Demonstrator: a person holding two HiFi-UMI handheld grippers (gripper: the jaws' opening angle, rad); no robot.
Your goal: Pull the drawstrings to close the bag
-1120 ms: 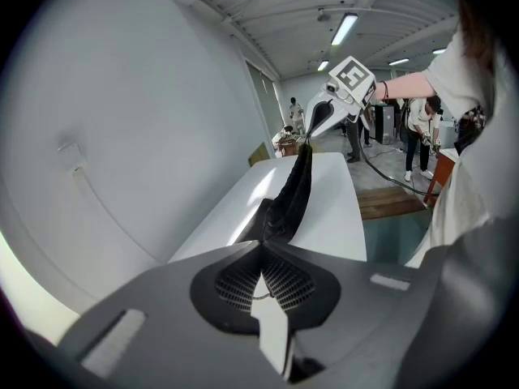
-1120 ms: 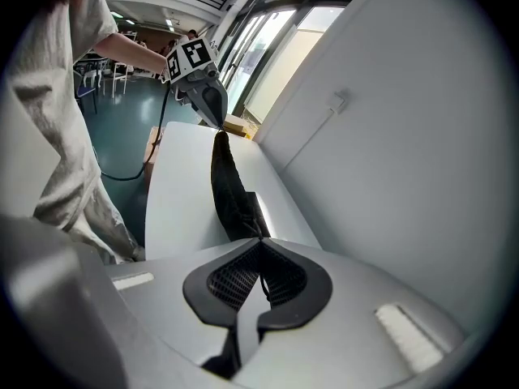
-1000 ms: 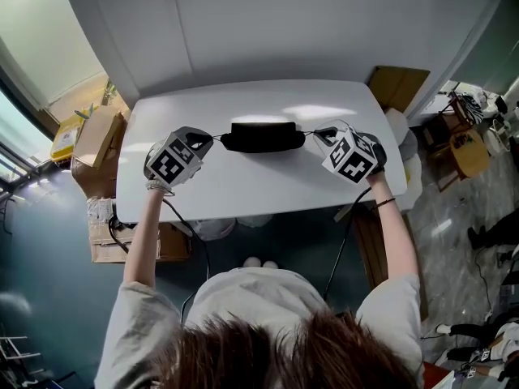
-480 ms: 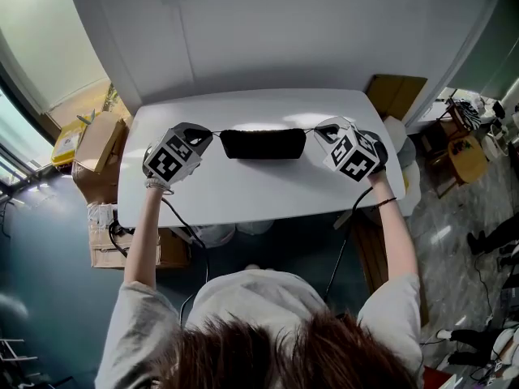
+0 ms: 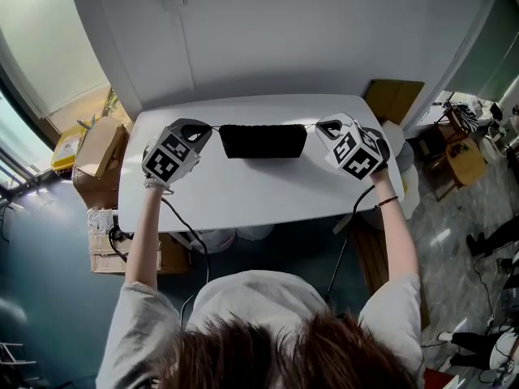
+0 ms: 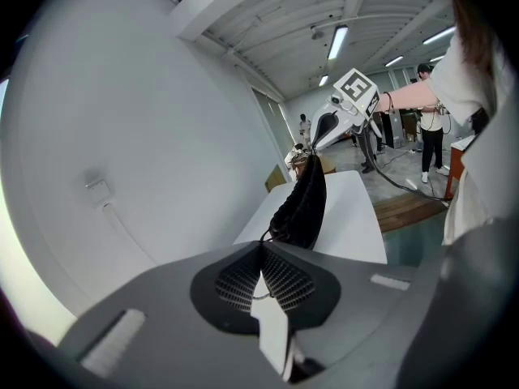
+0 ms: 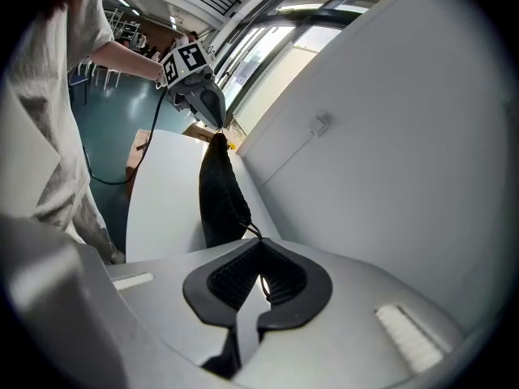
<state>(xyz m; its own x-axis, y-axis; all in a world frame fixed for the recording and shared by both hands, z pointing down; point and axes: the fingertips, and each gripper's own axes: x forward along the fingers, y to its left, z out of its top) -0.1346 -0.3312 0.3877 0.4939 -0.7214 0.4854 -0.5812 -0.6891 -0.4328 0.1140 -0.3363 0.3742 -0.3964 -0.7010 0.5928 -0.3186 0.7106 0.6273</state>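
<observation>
A black drawstring bag (image 5: pixel 263 140) hangs stretched between my two grippers above the white table (image 5: pixel 243 197). My left gripper (image 5: pixel 209 130) is at the bag's left end, shut on a thin drawstring (image 6: pixel 264 235) that runs from its pads to the bag (image 6: pixel 304 205). At the right end my right gripper (image 5: pixel 319 127) is shut on the other drawstring (image 7: pixel 254 232), with the bag (image 7: pixel 219 197) dangling just beyond its jaws. Each gripper view shows the opposite gripper past the bag: the right gripper (image 6: pixel 323 126), the left gripper (image 7: pixel 212 108). The bag's top edge looks gathered and taut.
A white wall stands right behind the table. Cardboard boxes (image 5: pixel 96 144) sit on the floor at the table's left, another box (image 5: pixel 395 97) at the back right. A wooden stool (image 5: pixel 469 154) stands farther right. People stand far off in the room (image 6: pixel 430 128).
The bag has changed from a sagging oval shape to a taut, wider rectangle. Both grippers have drawn slightly apart, still holding the strings.
</observation>
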